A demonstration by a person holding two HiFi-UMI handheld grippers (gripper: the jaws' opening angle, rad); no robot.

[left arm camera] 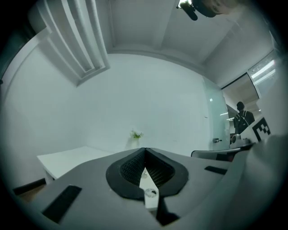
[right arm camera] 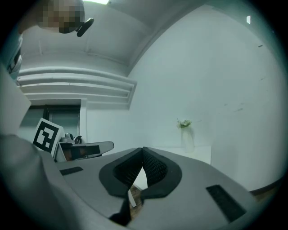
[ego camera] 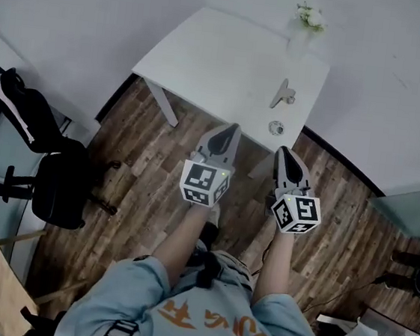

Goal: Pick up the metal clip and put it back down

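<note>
The metal clip (ego camera: 282, 94) lies on the white table (ego camera: 207, 58), at twelve o'clock from the right gripper (ego camera: 285, 153). Its fingers, like those of the left gripper (ego camera: 229, 130), are pressed together and empty. It should open wide first, then descend slowly over the clip.

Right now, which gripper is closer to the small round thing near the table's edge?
Right. The right gripper hovers just on the person's side of the small round thing, with its fingers together. The left gripper is farther off, to its left.
</note>
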